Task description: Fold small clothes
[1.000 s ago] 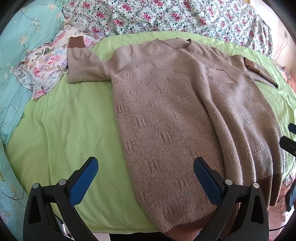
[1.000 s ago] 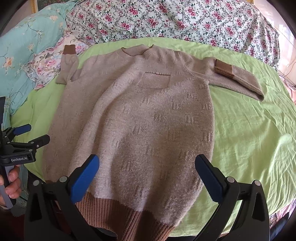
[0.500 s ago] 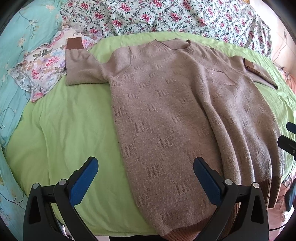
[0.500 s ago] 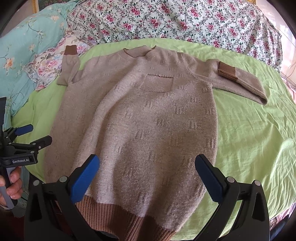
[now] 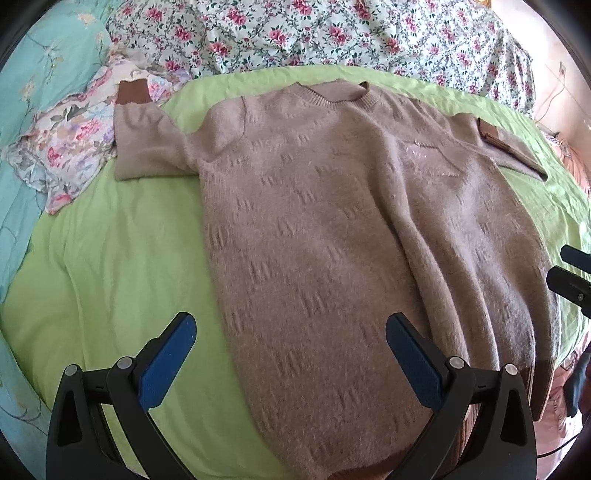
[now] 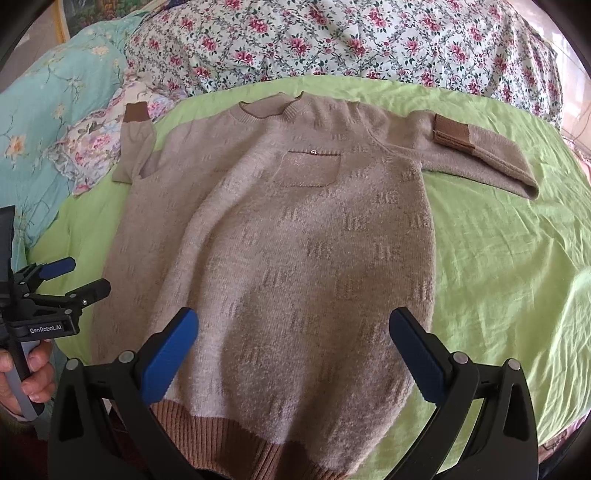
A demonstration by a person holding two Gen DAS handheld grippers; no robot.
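A beige knit sweater with brown cuffs and hem lies flat, front up, on a green sheet; it also shows in the right wrist view. Its chest pocket faces up. Its left sleeve lies bent at the far left, and its right sleeve is folded back on itself. My left gripper is open and empty above the sweater's lower left side. My right gripper is open and empty above the hem. The left gripper also shows in the right wrist view.
The green sheet covers a bed. A floral quilt lies along the far side. A teal floral cover and a small floral cloth lie at the far left. A hand holds the left gripper's handle.
Both grippers have moved slightly forward over the sweater and stay open. The sweater has not moved.
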